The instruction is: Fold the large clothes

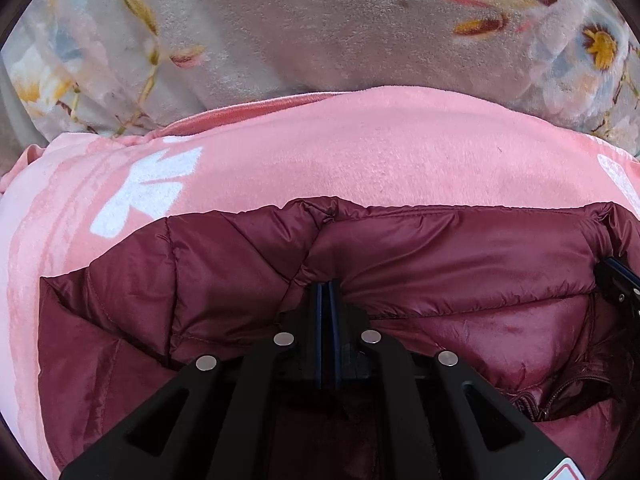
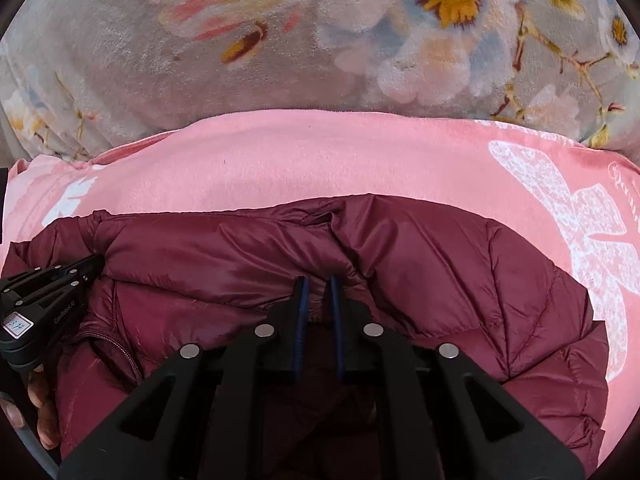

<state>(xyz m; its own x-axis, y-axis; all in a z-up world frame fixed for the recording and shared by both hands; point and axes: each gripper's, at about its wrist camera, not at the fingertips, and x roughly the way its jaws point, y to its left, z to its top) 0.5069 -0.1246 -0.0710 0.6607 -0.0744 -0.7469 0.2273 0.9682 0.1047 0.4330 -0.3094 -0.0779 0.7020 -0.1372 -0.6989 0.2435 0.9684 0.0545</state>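
Note:
A maroon quilted puffer jacket (image 1: 440, 252) lies on a pink blanket (image 1: 360, 152), its far edge folded into a thick roll. My left gripper (image 1: 328, 286) is shut on a fold of the jacket at that edge. In the right wrist view the jacket (image 2: 440, 264) fills the lower half; my right gripper (image 2: 318, 282) is shut on a pinch of jacket fabric, a narrow gap between its pads. The left gripper (image 2: 94, 266) also shows at the far left, and the right gripper's tip shows at the right edge of the left wrist view (image 1: 618, 280).
The pink blanket (image 2: 320, 160) has white butterfly prints (image 2: 580, 240). Beyond it lies a grey floral plush blanket (image 2: 280, 60), also in the left wrist view (image 1: 320, 20). The jacket's zipper (image 1: 560, 396) lies open at the lower right.

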